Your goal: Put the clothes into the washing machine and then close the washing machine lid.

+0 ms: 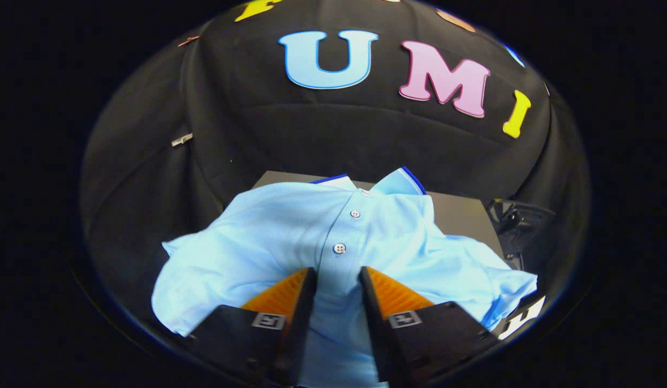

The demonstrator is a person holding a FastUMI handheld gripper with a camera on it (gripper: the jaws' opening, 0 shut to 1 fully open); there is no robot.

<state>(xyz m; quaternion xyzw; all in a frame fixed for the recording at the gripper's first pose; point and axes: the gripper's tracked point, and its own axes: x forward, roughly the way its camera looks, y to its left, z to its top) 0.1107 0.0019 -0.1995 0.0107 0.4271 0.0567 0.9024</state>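
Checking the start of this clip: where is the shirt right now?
In the gripper view, the light blue shirt lies spread over a dark flat surface in front of the black cloth wall, its button strip running between the claw fingers, which straddle it with a gap.

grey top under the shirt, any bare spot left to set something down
Bare grey top shows right of the collar, plus a sliver behind it. The shirt covers the rest. The claw is open, its fingers astride the button strip.

Bright overhead light falls on the pale blue buttoned polo shirt [290, 237], nearly washing it out; the booth around stays dim. Focus is sharp centrally, with fisheye bending outward.
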